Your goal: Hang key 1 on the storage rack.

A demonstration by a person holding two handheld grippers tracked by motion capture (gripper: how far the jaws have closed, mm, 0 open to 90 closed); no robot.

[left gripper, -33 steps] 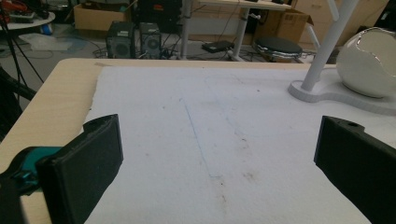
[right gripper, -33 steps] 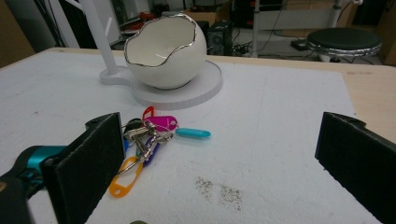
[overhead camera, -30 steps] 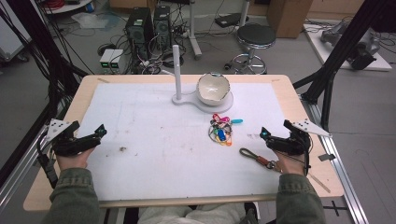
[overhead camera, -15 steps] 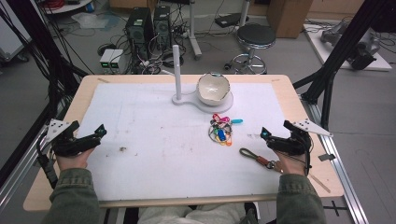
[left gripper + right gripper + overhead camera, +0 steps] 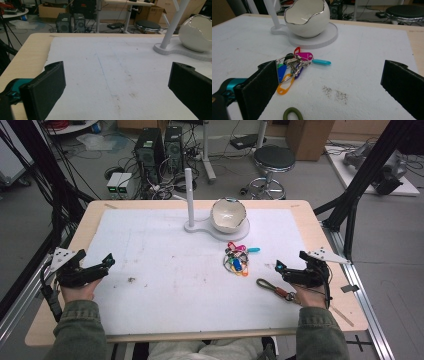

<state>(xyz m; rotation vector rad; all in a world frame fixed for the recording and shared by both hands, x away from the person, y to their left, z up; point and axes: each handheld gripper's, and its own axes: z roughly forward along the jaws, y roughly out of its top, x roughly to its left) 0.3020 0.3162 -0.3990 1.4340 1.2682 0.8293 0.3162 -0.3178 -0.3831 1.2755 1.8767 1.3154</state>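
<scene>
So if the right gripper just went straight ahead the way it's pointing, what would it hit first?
Probably the bunch of coloured key tags, just ahead of the right gripper, toward its left jaw; depth is uncertain.

A pale wooden table (image 5: 320, 222) carries a white foam sheet (image 5: 160, 270) covering most of its top. Toward the far edge stands a white stand base (image 5: 220, 231); coloured key tags (image 5: 237, 260) and an olive strap loop (image 5: 272, 287) lie nearer the right edge.

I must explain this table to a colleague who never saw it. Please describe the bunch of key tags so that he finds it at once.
Start at the white egg-shaped bowl on its round white stand. Just in front of it, on the white mat, lies the bunch of key tags. It is the one many-coloured thing there; the strap beside it is dull green.
</scene>
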